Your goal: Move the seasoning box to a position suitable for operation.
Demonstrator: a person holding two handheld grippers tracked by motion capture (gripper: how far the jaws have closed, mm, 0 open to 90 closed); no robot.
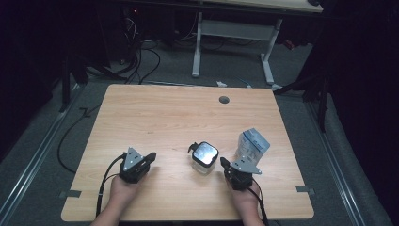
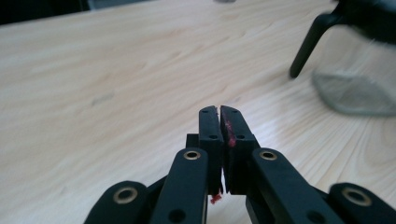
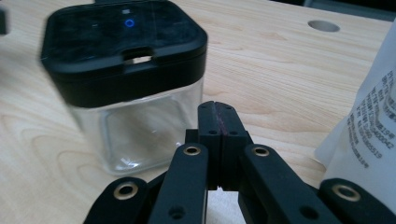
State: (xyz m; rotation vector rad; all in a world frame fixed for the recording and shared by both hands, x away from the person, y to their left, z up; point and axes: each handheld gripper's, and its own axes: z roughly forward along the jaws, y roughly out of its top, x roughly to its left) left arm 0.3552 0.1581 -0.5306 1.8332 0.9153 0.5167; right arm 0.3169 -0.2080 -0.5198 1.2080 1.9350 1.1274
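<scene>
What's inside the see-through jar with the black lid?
The jar looks empty through its clear walls. The black lid covers the top part, so that bit stays hidden.

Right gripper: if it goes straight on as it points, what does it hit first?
Probably the clear square jar with the black lid, just beyond the right gripper and slightly left of its line. The white printed pouch stands off to the right. Depth is uncertain.

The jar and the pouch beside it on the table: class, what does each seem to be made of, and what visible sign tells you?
The jar: clear body, glass or hard plastic, since the wood grain shows through it; its lid looks like glossy black plastic that catches reflections. The pouch: thin white printed film, probably plastic, standing upright with a creased top.
</scene>
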